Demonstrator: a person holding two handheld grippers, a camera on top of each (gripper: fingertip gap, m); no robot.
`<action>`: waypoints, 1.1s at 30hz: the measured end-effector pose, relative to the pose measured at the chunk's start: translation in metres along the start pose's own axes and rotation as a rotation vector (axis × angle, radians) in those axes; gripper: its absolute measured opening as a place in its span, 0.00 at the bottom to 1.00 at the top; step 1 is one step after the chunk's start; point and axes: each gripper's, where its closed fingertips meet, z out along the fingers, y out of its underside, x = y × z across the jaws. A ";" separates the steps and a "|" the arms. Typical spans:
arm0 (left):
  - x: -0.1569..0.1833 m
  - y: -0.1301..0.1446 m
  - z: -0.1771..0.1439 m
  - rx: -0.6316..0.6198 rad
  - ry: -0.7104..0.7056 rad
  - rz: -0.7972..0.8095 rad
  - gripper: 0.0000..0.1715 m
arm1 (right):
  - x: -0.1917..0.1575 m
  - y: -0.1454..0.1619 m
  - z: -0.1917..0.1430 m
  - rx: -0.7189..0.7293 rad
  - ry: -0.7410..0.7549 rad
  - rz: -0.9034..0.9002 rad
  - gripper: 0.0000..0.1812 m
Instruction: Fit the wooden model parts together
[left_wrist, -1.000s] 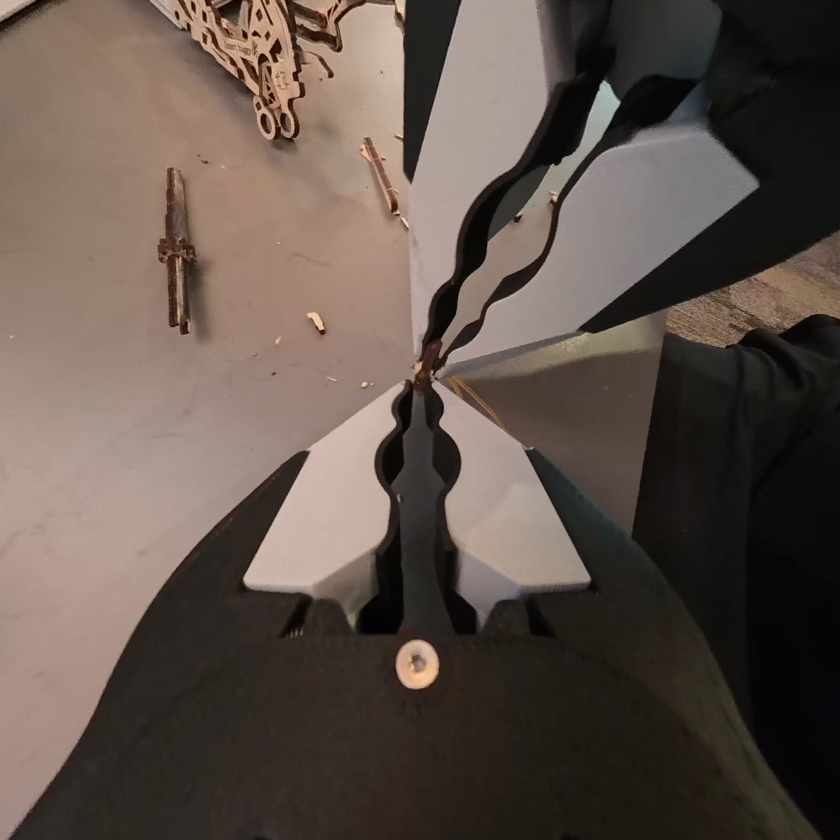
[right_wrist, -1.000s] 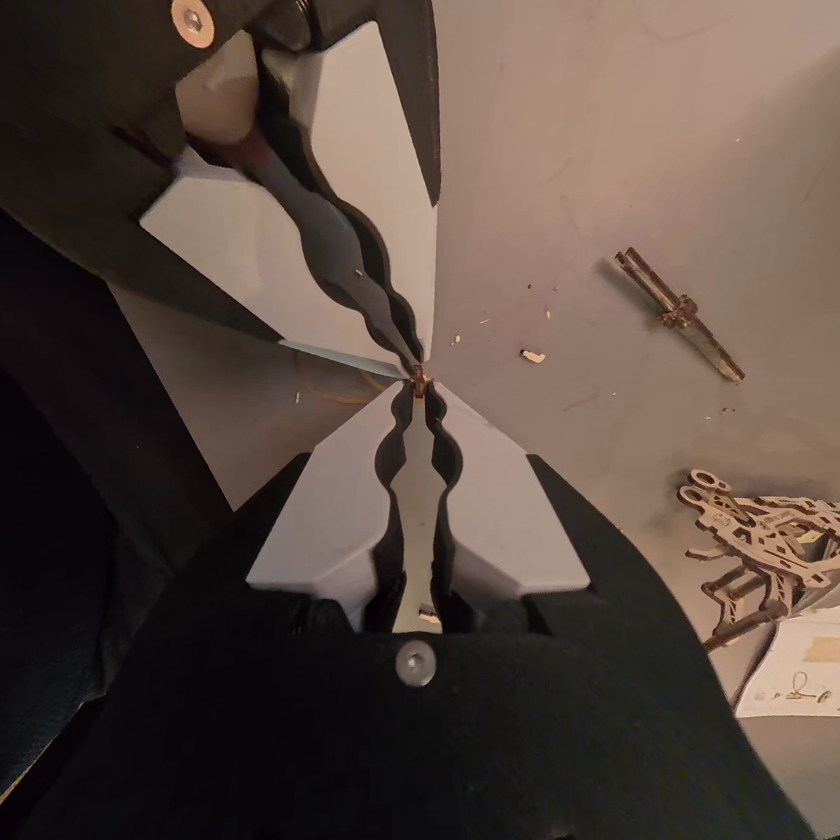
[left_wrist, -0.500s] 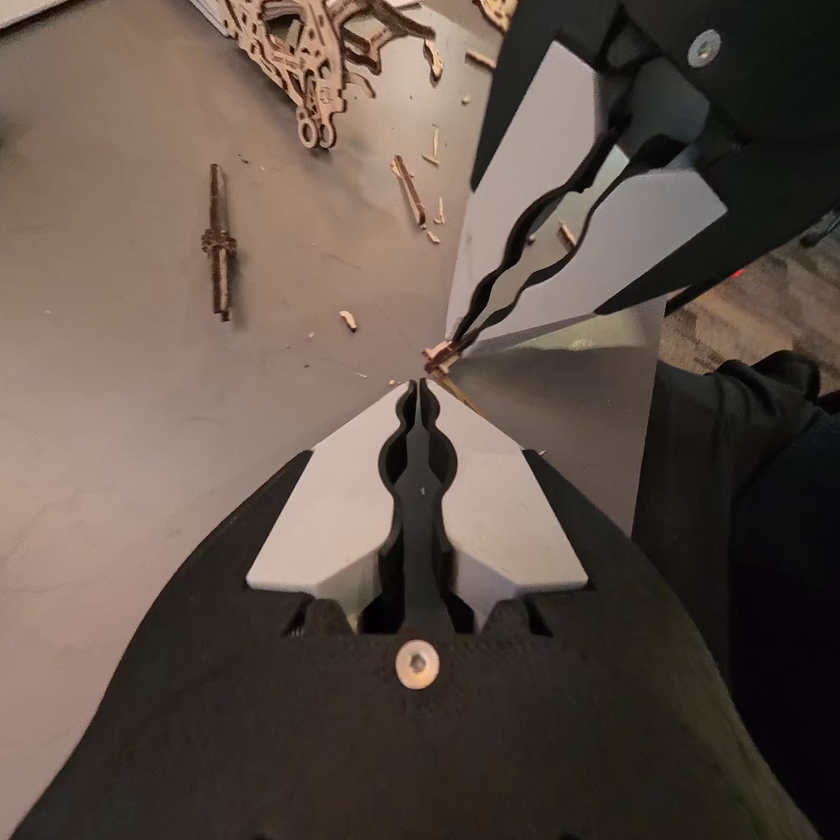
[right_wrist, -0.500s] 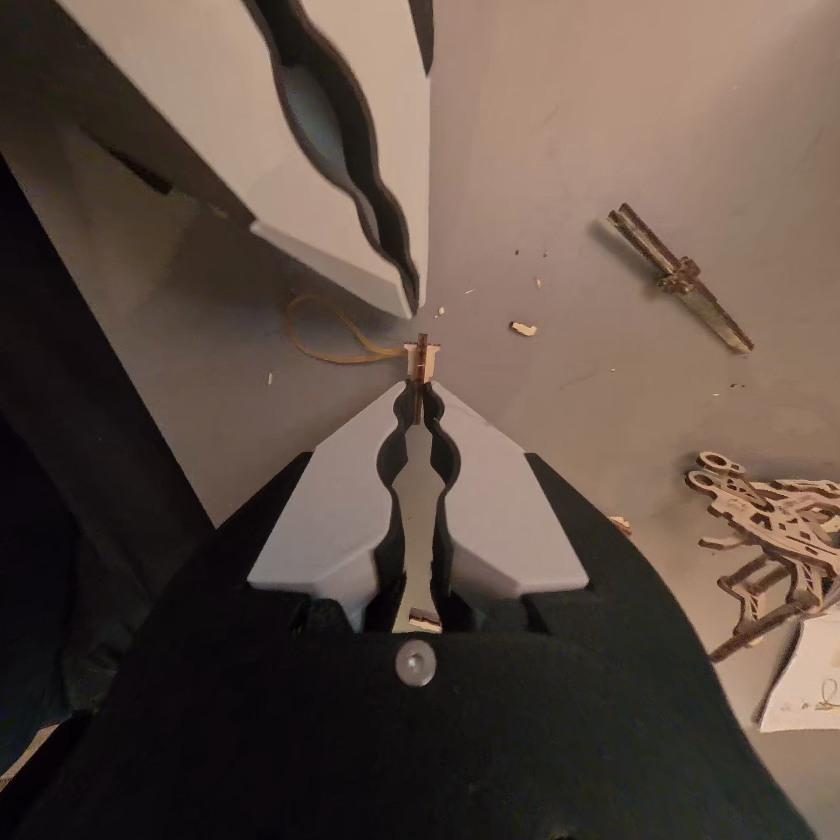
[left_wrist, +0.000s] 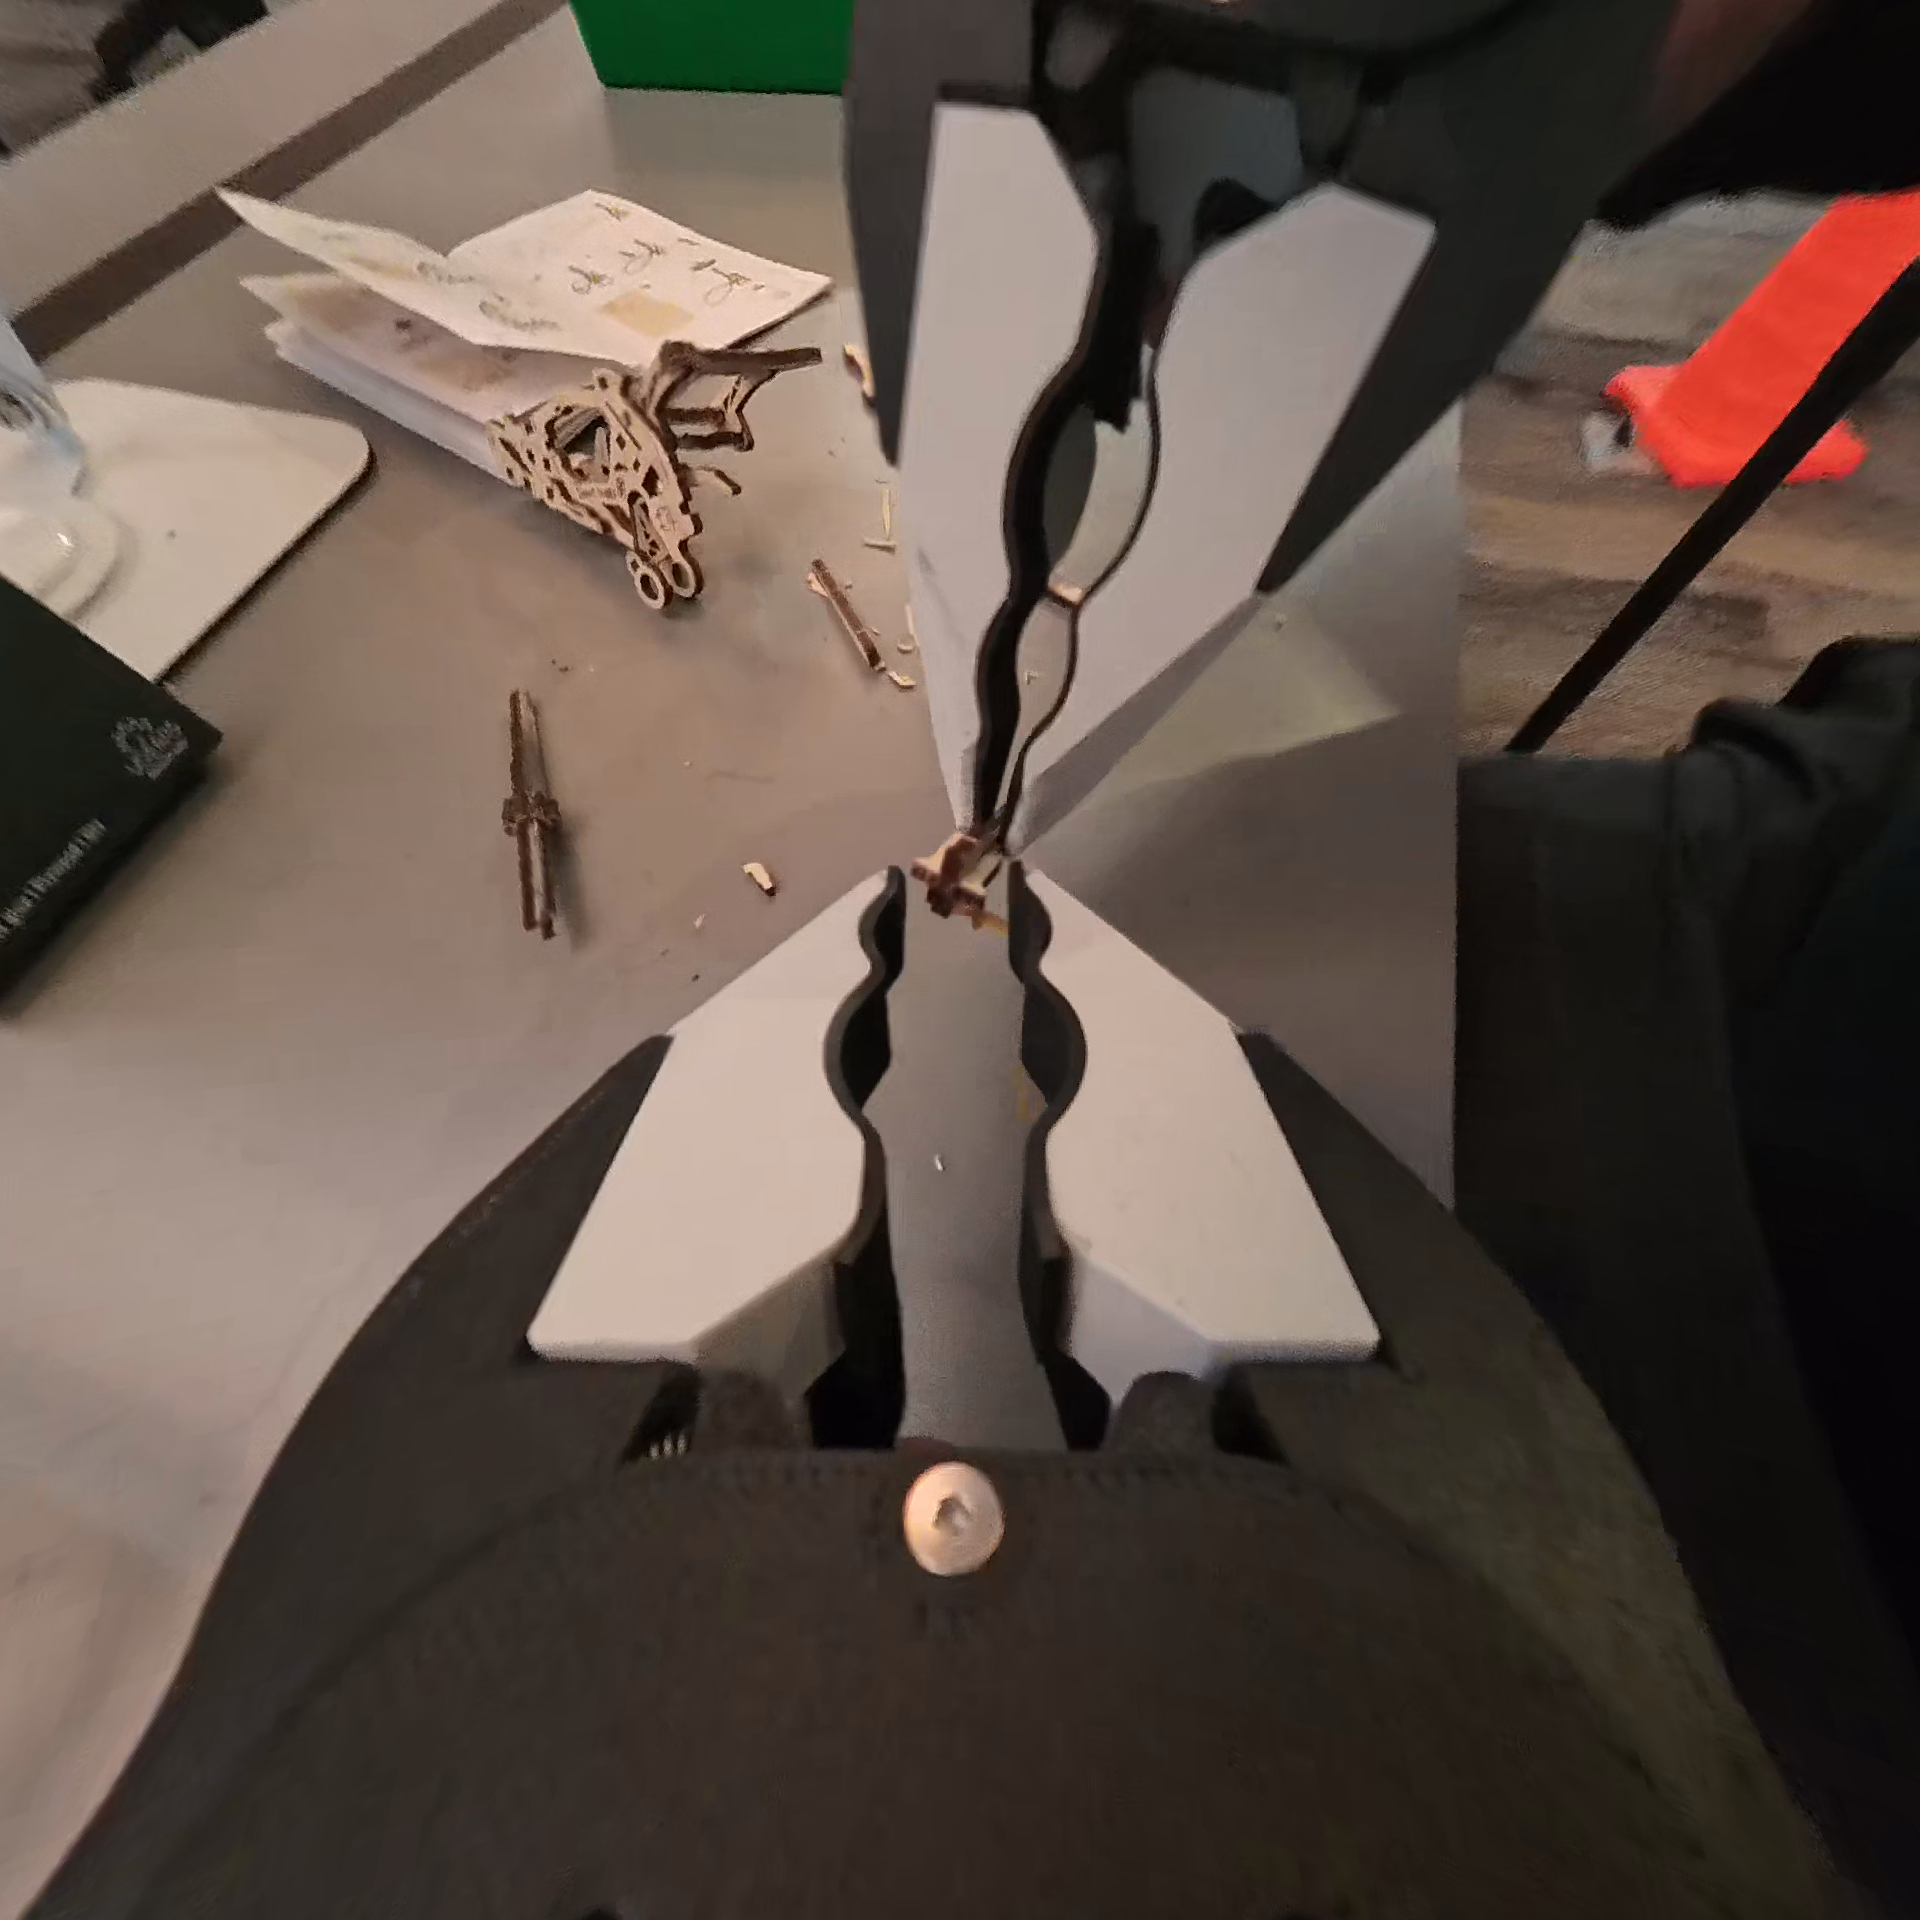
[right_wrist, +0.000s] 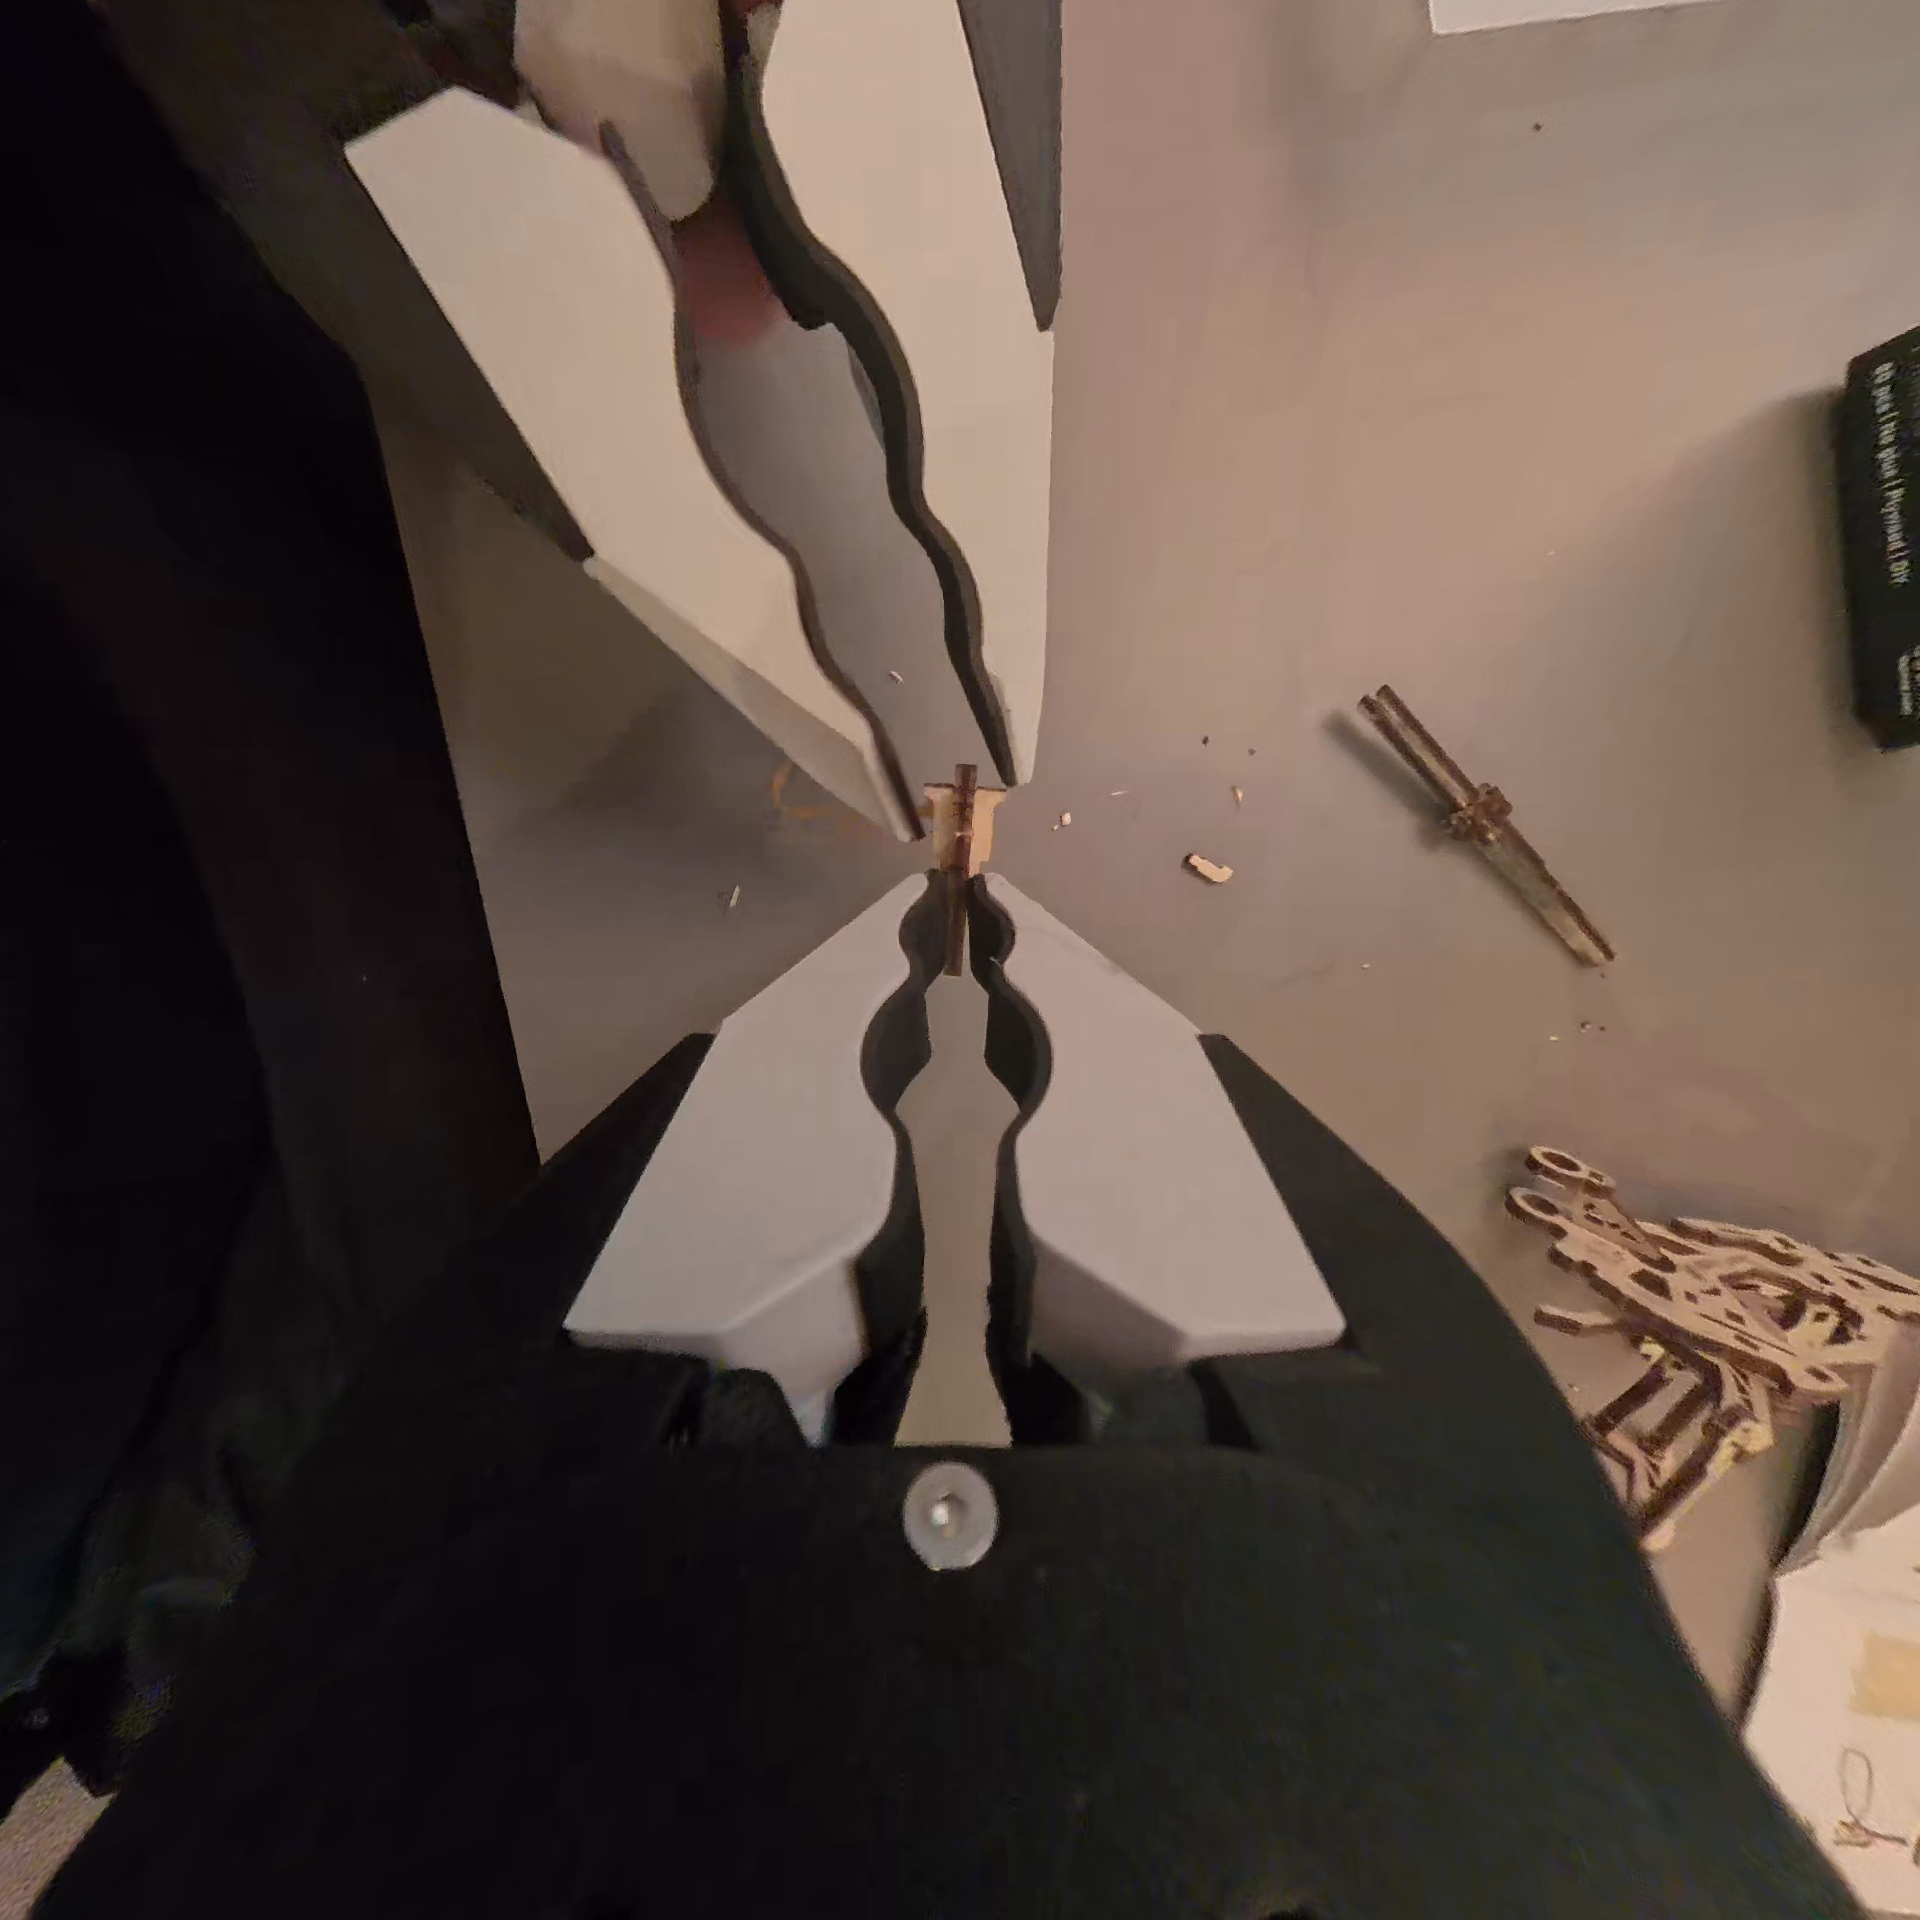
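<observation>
While the right gripper (right_wrist: 951, 883) pinches a small wooden piece (right_wrist: 958, 831) by its dark stem at the fingertips, the left gripper (left_wrist: 954, 883) faces it tip to tip with its fingers parted to a narrow gap and nothing clamped between them. The piece's pale cross-shaped head sticks out into that gap, above the grey table (left_wrist: 312, 1039) near its front edge. Whether the left fingertips touch the piece can't be told.

Taking the held piece as landmark: the right gripper's own fingers block the table straight beyond it in the left wrist view. A dark wooden axle (left_wrist: 532, 816) lies flat well off to one side of it, apart from everything. A pale wood chip (left_wrist: 761, 878) sits between axle and piece. Farther back, the partly built wooden model (left_wrist: 623, 468) leans on a folded instruction sheet (left_wrist: 520, 281). A black box (left_wrist: 73, 779) lies beyond the axle, with a white coaster (left_wrist: 208, 499) behind it carrying a clear glass base (left_wrist: 42, 509). Wood splinters (left_wrist: 852, 623) are scattered between model and piece. A thin yellowish loop (right_wrist: 800, 816) lies on the table just beside the piece.
</observation>
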 end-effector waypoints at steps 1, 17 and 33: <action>0.002 0.001 0.002 -0.020 -0.027 0.064 0.11 | -0.001 -0.001 -0.003 0.018 0.005 -0.017 0.00; 0.002 -0.027 0.021 -0.090 -0.666 0.816 0.07 | 0.001 0.020 -0.029 0.110 0.123 -0.065 0.01; 0.006 -0.038 0.020 0.012 -0.676 0.786 0.08 | -0.001 0.019 -0.039 0.170 0.109 -0.047 0.01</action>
